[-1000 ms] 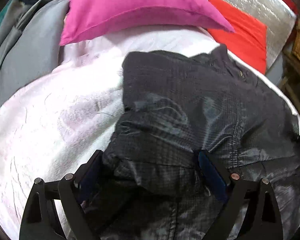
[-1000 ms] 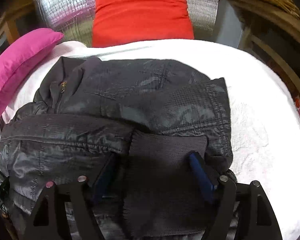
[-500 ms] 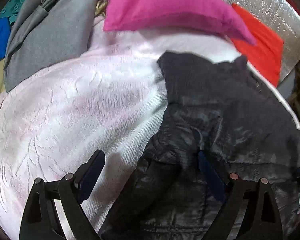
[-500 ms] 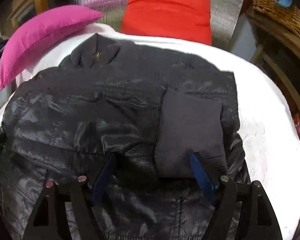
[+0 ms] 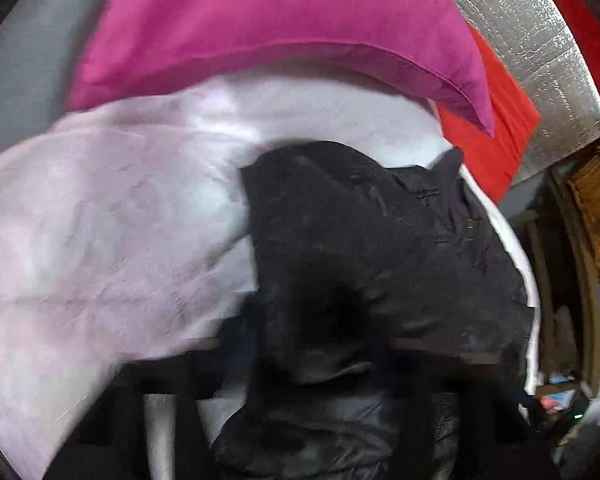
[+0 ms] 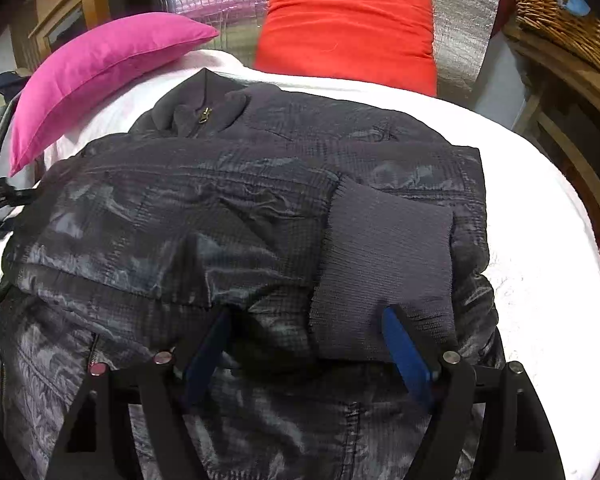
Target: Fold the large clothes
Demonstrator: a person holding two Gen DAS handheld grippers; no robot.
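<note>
The dark quilted jacket [image 6: 228,216] lies on the white bedspread [image 6: 540,208], collar toward the pink pillow [image 6: 100,64] and red pillow [image 6: 348,24]. One sleeve is folded across the body, its ribbed cuff [image 6: 384,276] lying on top.

The right gripper [image 6: 308,344] stands released just above the cuff, its blue fingers [image 6: 404,344] spread wide and pressing on nothing.

The left gripper [image 5: 312,360] shows only as a motion-blurred shape. Its jaws have just been closing, and a bunch of jacket fabric lies between them. Whether the fingers are clenched on that fabric cannot be told through the blur.

Risks, as judged:
- The shell looks slick, so a shallow pinch by the left gripper may slip when it is pulled.
- A bunched grab could carry several layers and spoil the fold line.
- Dragging the left side could shift the loose cuff out of place, since nothing pins it.
</note>
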